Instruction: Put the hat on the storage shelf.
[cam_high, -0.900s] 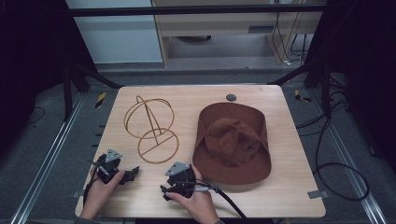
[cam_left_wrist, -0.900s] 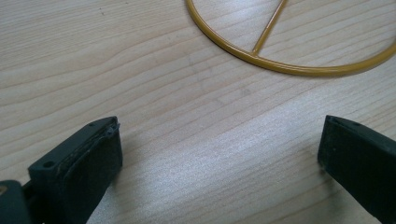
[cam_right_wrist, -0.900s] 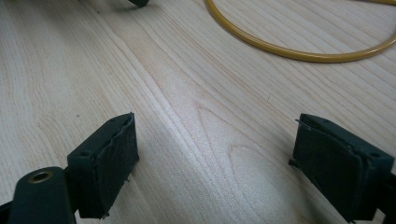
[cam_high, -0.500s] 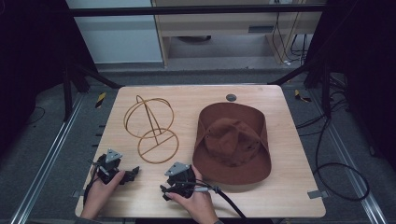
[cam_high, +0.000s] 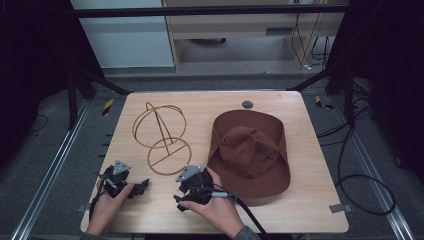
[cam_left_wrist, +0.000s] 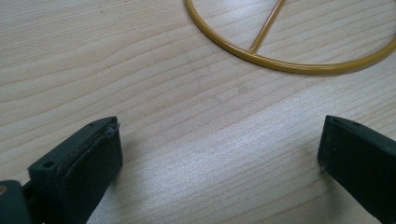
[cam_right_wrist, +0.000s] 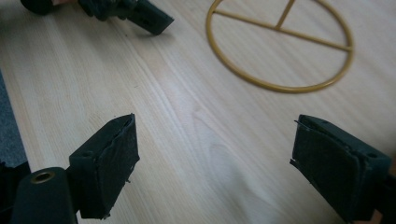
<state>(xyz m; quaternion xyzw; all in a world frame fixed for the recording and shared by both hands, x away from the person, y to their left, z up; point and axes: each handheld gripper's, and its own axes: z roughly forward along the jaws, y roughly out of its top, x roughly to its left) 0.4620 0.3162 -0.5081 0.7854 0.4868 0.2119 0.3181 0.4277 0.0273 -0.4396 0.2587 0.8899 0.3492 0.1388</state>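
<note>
Brown felt hat (cam_high: 249, 151) lies at the counter's (cam_high: 310, 210) right, beside the gold wire stand (cam_high: 162, 137). Left claw (cam_high: 141, 185) and right claw (cam_high: 181, 202) rest near the front edge, both wide open, empty. Nothing begun; next likely calls for reaching to the hat's brim.

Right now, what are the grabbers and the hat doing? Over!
Left gripper open, empty. Right gripper open, empty. Brown hat flat on table, untouched, wire stand beside it. Nothing in the way.
</note>
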